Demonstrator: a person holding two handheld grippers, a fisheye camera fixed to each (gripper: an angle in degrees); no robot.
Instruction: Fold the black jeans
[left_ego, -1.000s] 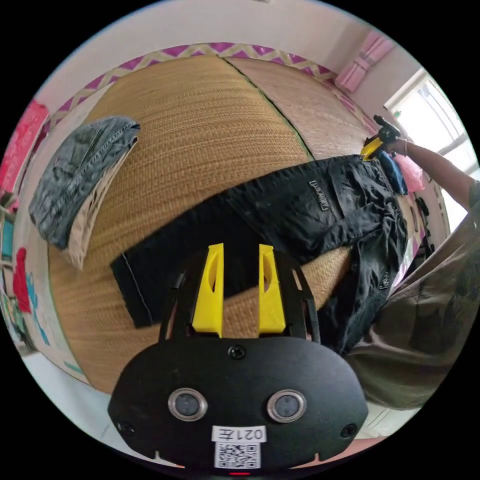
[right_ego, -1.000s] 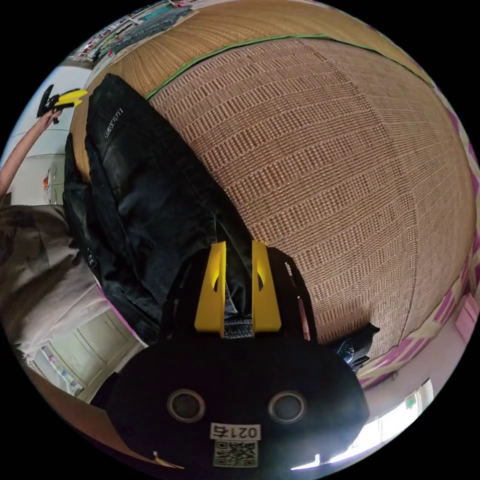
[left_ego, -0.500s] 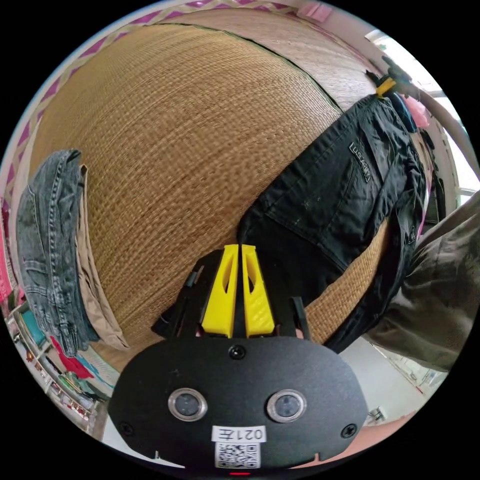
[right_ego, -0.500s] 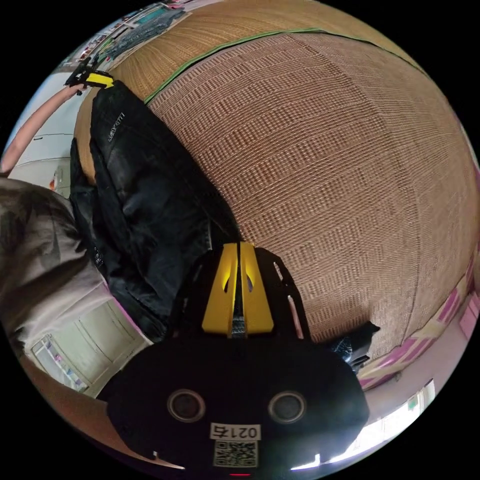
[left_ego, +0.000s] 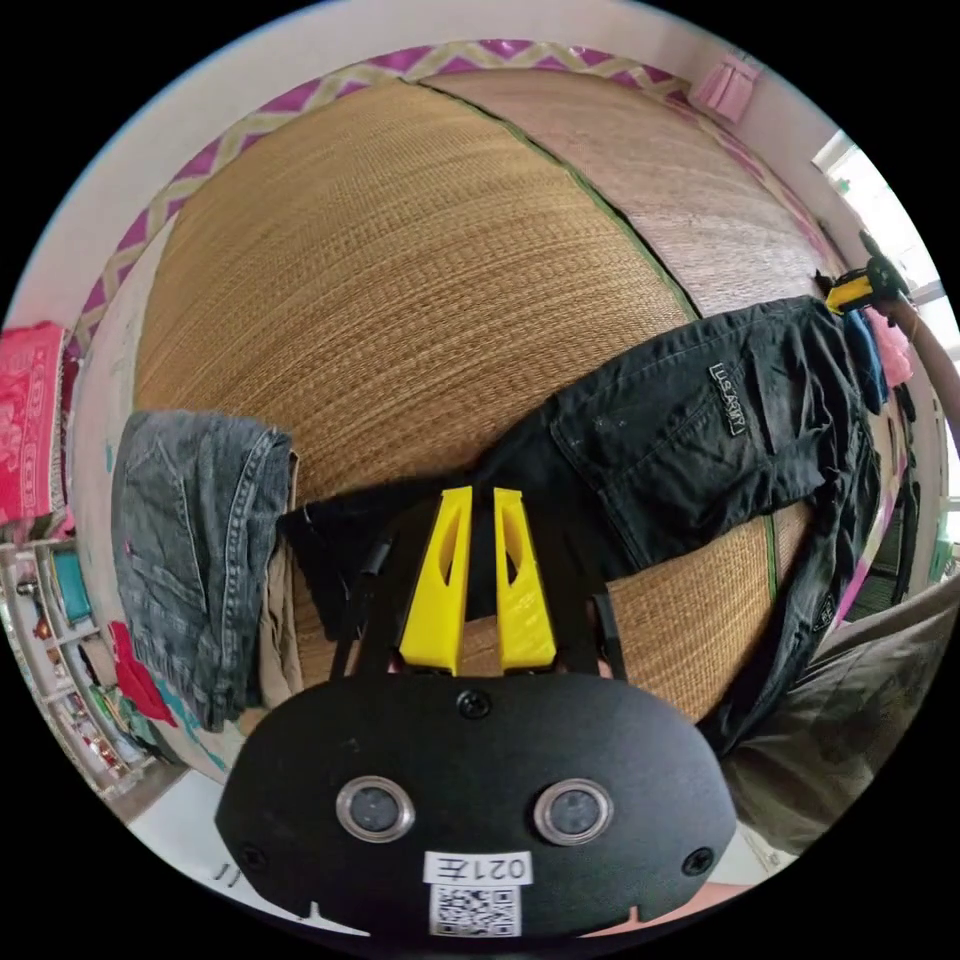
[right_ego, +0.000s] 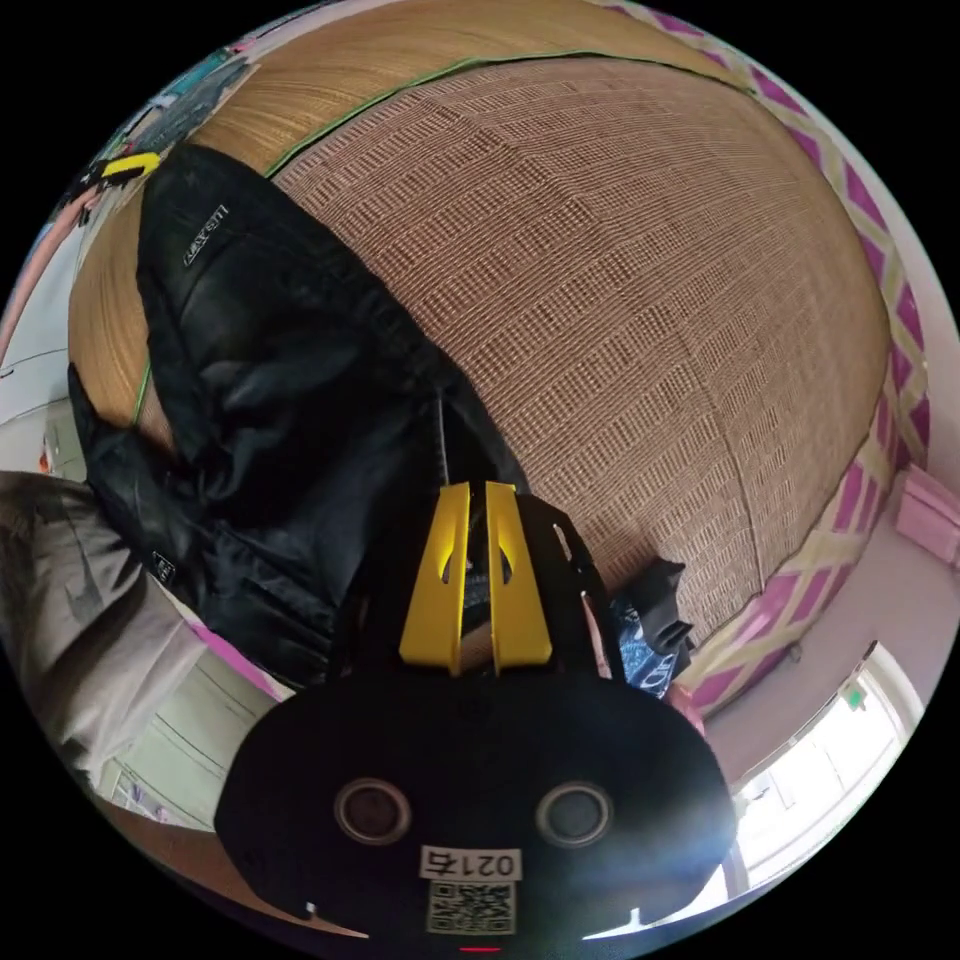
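On the woven straw mat (left_ego: 400, 300), the black denim jeans (left_ego: 690, 440) lie stretched out, one leg trailing over the mat's edge near the person's clothing. Left gripper (left_ego: 477, 500): yellow jaws now slightly parted above the leg's hem end; half a second ago they were pressed together. Right gripper (right_ego: 478, 495) at the waistband: jaws likewise a narrow gap apart, earlier closed on cloth; whether fabric sits between them now, cannot tell. Reads as both ends released after a straightening pull, fold not yet begun. Folded grey jeans stack (left_ego: 195, 560) sits near the hem.
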